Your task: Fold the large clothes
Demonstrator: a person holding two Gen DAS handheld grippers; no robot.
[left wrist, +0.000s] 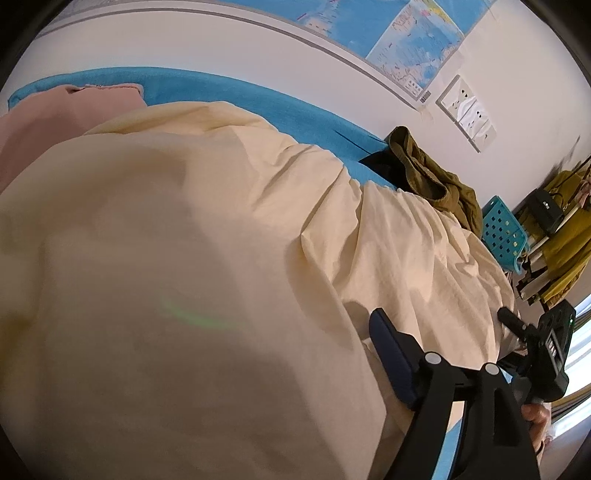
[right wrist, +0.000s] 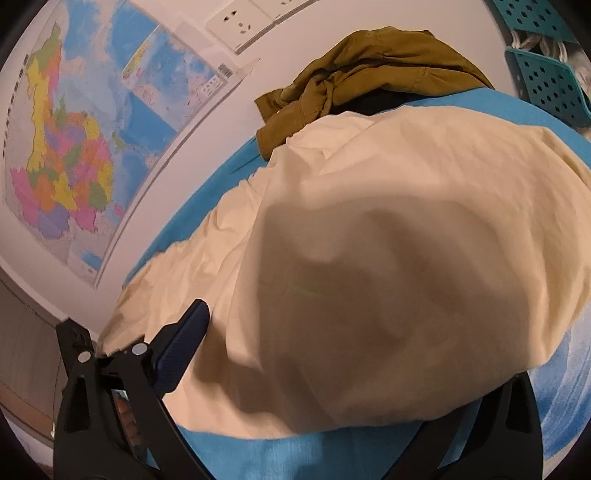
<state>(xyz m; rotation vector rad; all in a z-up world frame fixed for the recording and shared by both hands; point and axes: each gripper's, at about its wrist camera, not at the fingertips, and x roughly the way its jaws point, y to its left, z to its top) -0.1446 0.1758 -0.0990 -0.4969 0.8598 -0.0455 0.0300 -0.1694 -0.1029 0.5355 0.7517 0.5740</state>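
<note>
A large cream cloth (left wrist: 207, 258) lies over the blue-covered surface (left wrist: 258, 99) and fills most of both views; it also shows in the right wrist view (right wrist: 369, 258). It drapes close over both cameras. In the left wrist view only one blue-padded finger (left wrist: 391, 354) of my left gripper shows; the cloth hides the other. In the right wrist view one blue-padded finger (right wrist: 181, 350) of my right gripper shows at the lower left; the cloth covers the other side. The right gripper's black body (left wrist: 546, 354) appears at the left view's right edge.
An olive-green garment (right wrist: 369, 70) lies crumpled at the far end (left wrist: 436, 173). A pink cloth (left wrist: 55, 118) lies at the left. Teal perforated baskets (right wrist: 546, 85) stand beside the surface. A map (right wrist: 70, 147) and wall sockets (right wrist: 243, 22) are on the wall.
</note>
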